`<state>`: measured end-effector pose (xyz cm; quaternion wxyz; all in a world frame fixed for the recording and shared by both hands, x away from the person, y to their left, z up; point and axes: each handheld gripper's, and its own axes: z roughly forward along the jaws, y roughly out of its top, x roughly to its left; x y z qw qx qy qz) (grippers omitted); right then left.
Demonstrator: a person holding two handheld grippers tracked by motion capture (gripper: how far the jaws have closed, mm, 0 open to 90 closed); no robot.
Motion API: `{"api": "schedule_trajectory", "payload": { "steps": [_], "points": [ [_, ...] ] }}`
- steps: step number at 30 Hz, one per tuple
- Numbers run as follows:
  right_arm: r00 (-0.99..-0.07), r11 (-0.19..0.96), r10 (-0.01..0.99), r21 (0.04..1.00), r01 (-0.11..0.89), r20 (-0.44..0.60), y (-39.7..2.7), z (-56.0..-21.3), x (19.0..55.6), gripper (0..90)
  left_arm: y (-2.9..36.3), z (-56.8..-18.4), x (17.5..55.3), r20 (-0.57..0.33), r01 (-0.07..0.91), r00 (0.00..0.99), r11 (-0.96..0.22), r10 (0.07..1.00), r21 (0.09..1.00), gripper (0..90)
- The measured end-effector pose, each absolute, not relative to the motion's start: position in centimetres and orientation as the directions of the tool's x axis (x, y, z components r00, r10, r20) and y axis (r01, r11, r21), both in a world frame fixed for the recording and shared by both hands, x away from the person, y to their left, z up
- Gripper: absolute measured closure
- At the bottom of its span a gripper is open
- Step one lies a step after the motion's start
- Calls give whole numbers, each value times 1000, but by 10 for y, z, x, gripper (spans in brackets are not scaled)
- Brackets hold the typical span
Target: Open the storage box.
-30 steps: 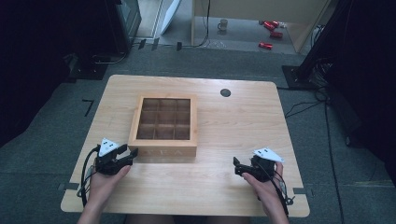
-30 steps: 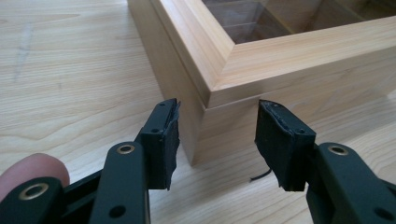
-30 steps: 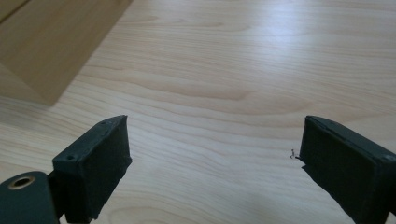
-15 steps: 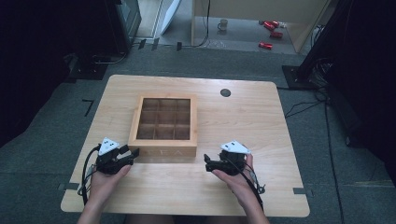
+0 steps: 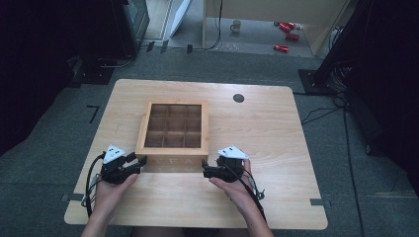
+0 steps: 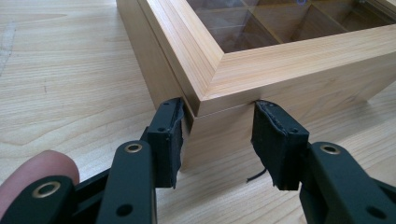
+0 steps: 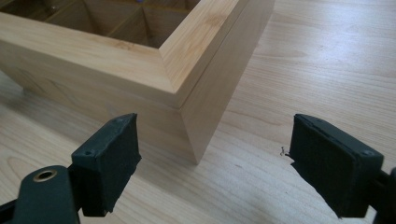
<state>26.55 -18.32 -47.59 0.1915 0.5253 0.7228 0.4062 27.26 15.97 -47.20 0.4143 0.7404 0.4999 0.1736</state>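
Lower left: left gripper [image 5: 142, 162] clamped on the box [image 5: 173, 129] corner, jaws just closing. Centre of table [image 5: 276, 128]: box, unobstructed. Lower centre: right gripper [image 5: 204, 171] released, jaws narrowing astride the other corner, nearer than before.

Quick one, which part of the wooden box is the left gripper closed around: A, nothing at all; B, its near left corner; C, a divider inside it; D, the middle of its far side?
B: in the left gripper view, the left gripper has its pads against both faces of the wooden box at its near left corner.
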Motion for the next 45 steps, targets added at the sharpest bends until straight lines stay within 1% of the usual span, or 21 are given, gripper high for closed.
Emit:
{"api": "schedule_trajectory", "payload": {
  "steps": [4,7,8,11,12,20,24,33,37,40,45],
  "points": [
    [-372,108,914,785,610,164,-181,-475,270,173,161,-472,273,-176,602,435,-141,883,786,555],
    [-385,117,909,787,606,161,-180,-473,271,200,161,-472,273,-176,603,432,-138,884,786,558],
    [-391,126,907,788,603,154,-178,-472,271,224,161,-472,273,-177,604,431,-137,885,785,558],
    [-398,133,905,791,597,149,-177,-472,272,242,161,-471,273,-174,603,429,-138,886,786,561],
    [-404,140,903,791,595,144,-176,-473,272,265,161,-471,272,-174,602,428,-137,887,786,567],
    [-420,141,895,796,588,152,-172,-476,275,321,160,-471,272,-169,598,426,-136,889,790,568],
    [-435,146,888,802,579,152,-171,-474,276,348,162,-469,272,-181,598,428,-127,885,791,576],
    [-444,152,884,804,575,150,-169,-474,276,368,163,-466,271,-179,587,434,-127,883,800,588],
    [-439,126,882,810,572,173,-170,-473,277,383,164,-466,272,-183,586,437,-124,881,801,591],
    [-448,138,880,816,561,159,-167,-472,276,412,164,-466,272,-187,586,439,-122,879,801,594],
    [-451,146,881,826,544,142,-166,-470,274,415,166,-466,270,-195,576,442,-111,875,810,605]
  ]
}}
